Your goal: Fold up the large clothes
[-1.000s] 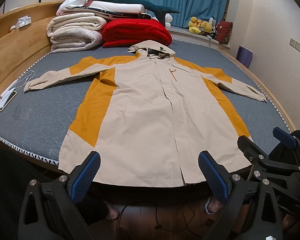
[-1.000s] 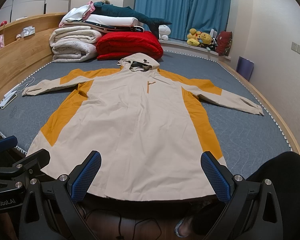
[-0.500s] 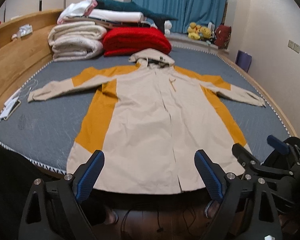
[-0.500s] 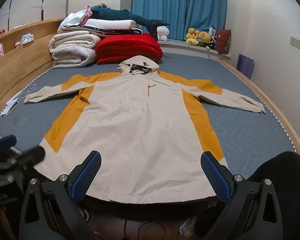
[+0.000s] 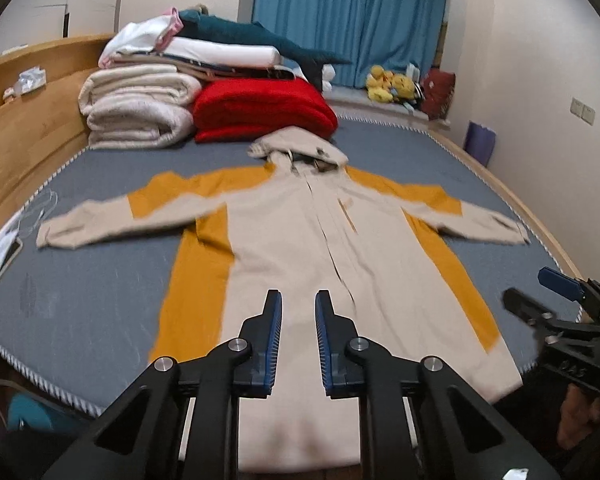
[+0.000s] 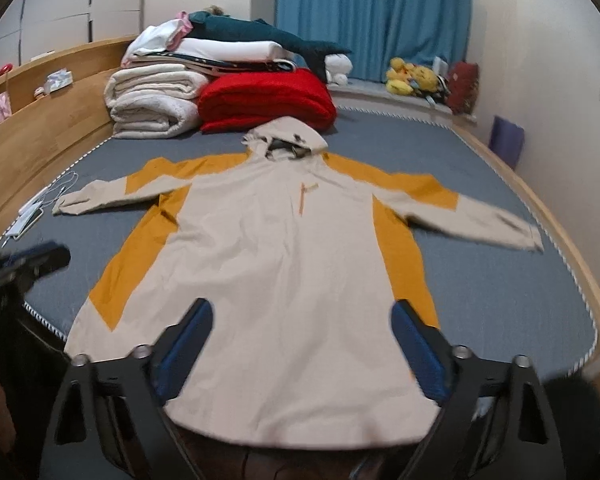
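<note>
my left tool has just been closing to narrow and holds nothing, my right tool closing too but wide and bare; i may miss the jacket hem.

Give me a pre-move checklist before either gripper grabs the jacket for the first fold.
1. Hooded jacket lies flat, front up, on the mattress: ok.
2. Both sleeves spread out to the sides, not tucked under: ok.
3. Left gripper empty: ok. Its jaws have just been closing to a narrow gap with nothing between them; too narrow to take cloth, so not ok for a grab.
4. Right gripper empty and wide enough: ok. Its jaws have just been closing a little, with no cloth between them.
5. Blanket stack and red blanket clear of the jacket body: ok; only the hood lies near the red blanket.
6. Hem free of snags at the bed edge: cannot tell.
</note>
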Motion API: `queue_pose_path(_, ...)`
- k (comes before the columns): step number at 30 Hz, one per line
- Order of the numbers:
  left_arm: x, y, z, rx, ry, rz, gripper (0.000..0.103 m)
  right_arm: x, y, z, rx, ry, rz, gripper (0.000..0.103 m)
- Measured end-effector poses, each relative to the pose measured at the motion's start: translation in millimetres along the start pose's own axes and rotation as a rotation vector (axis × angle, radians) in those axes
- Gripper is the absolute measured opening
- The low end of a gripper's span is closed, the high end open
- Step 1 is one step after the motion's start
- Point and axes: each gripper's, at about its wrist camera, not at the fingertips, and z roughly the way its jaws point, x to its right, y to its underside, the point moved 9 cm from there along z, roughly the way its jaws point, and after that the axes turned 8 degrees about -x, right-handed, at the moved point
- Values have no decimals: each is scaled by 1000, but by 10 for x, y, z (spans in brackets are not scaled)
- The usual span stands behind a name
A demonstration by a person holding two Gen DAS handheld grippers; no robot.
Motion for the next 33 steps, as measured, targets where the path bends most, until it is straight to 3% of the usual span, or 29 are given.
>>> queue_pose_path(1,-65,-111,45,11,-2,-3,15,-10,-142,28,13,-9,-12,74)
queue_pose_path(3,-263,-398,204,27,-12,-15,15,-44,-420,73,47,-35,-29,53)
queue_pose_path(5,-452,-603,352,35,-22,-27,15,-94,-735,137,92,-61,-57,41)
queue_pose_path(14,-1582,-1303,1315,18,-196,-102,15,-380,-1897,655,191,-115,-149,40)
queue_pose_path(19,-1876,-1411,1641,13,-199,-103,15,-439,-2387,1107,212,-134,-153,40)
queue_pose_path(22,-2109,-1363,1868,-12,-209,-130,15,-403,-2480,1408,207,-130,-135,41)
queue_pose_path(26,-2624,-1193,2204,-77,-260,-217,15,-353,-2433,1936,99,-125,-106,41)
queue_pose_path(33,-3672,-989,2543,-155,-383,-368,19,-218,-2485,2322,58,-105,-52,41)
